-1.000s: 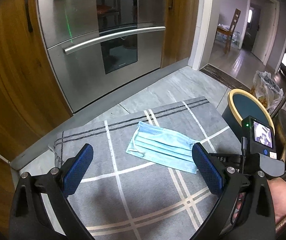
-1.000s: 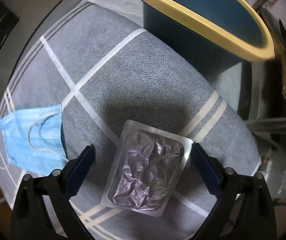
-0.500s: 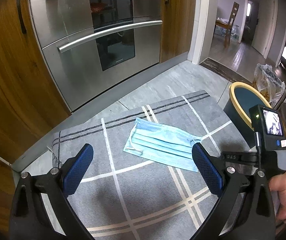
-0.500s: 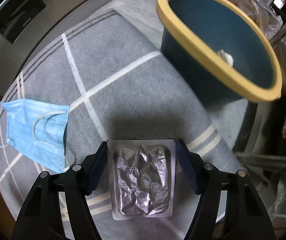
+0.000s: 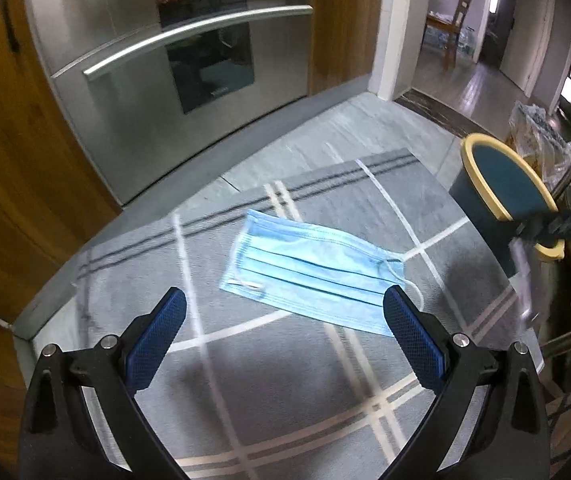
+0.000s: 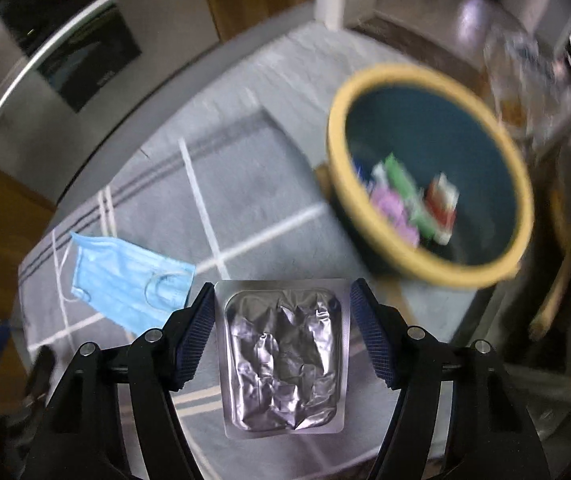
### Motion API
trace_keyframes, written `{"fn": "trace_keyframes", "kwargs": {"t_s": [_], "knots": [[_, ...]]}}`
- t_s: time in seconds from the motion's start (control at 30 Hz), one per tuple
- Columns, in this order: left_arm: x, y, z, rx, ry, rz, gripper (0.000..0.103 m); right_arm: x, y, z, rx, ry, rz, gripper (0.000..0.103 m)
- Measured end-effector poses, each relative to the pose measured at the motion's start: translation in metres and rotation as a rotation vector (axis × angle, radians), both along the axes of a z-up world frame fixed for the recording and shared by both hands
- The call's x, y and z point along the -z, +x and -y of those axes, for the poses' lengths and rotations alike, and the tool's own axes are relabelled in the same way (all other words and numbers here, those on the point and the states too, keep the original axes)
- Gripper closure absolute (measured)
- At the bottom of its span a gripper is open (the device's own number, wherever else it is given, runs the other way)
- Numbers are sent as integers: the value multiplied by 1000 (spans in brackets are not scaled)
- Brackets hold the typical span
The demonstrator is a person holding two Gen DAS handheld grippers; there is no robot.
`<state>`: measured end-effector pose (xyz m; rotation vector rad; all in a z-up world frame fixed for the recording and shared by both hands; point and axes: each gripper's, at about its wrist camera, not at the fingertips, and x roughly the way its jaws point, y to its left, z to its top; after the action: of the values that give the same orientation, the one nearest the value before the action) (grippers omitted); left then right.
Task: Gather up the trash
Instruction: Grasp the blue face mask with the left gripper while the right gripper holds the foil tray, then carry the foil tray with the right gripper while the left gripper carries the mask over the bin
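My right claw (image 6: 281,328) pinches a crumpled silver foil blister pack (image 6: 283,364) by its two long edges, lifted off the rug. A pale blue pleated face mask (image 5: 313,270) lies flat on the grey checked rug (image 5: 285,380). The dark blue bin with a yellow rim (image 6: 369,216) holds colourful wrappers, blurred.

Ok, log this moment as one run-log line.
right gripper: shut on foil blister pack, lifted | left gripper: open above face mask | bin: holds wrappers | mask on rug
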<state>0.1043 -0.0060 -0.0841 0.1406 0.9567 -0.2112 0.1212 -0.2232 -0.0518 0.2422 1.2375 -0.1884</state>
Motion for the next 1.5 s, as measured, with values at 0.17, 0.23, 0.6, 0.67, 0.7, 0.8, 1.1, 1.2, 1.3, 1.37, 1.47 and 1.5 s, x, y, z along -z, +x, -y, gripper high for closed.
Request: {"fn": "trace_keyframes", "kwargs": {"t_s": [0.17, 0.23, 0.6, 0.67, 0.7, 0.8, 1.1, 1.2, 1.3, 1.37, 1.47, 1.5], "knots": [[28, 2, 31, 59, -21, -82, 6, -10, -7, 18, -54, -24, 36, 34], [34, 4, 43, 76, -29, -89, 6, -1, -7, 26, -41, 3, 28, 34], [57, 18, 87, 109, -26, -108, 35, 9, 3, 57, -5, 74, 34, 34], [66, 24, 88, 92, -42, -132, 42, 9, 4, 60, -4, 85, 36, 34], [71, 26, 89, 90, -44, -141, 46, 8, 4, 61, -5, 84, 40, 34], [81, 30, 94, 100, -31, -159, 55, 8, 4, 61, -13, 85, 47, 34], [77, 29, 93, 106, -8, -123, 102, 6, 5, 59, -25, 71, 59, 34], [65, 27, 93, 114, -11, -77, 102, 4, 5, 59, -24, 65, 66, 34], [50, 24, 94, 139, -22, -34, 102, 3, 5, 60, -20, 64, 72, 34], [38, 21, 95, 153, -31, -3, 102, 2, 5, 63, -16, 62, 75, 34], [19, 18, 95, 177, -55, 35, 102, 1, 5, 67, -1, 67, 81, 34], [13, 15, 95, 187, -61, 53, 102, 0, 5, 69, 5, 67, 84, 34]]}}
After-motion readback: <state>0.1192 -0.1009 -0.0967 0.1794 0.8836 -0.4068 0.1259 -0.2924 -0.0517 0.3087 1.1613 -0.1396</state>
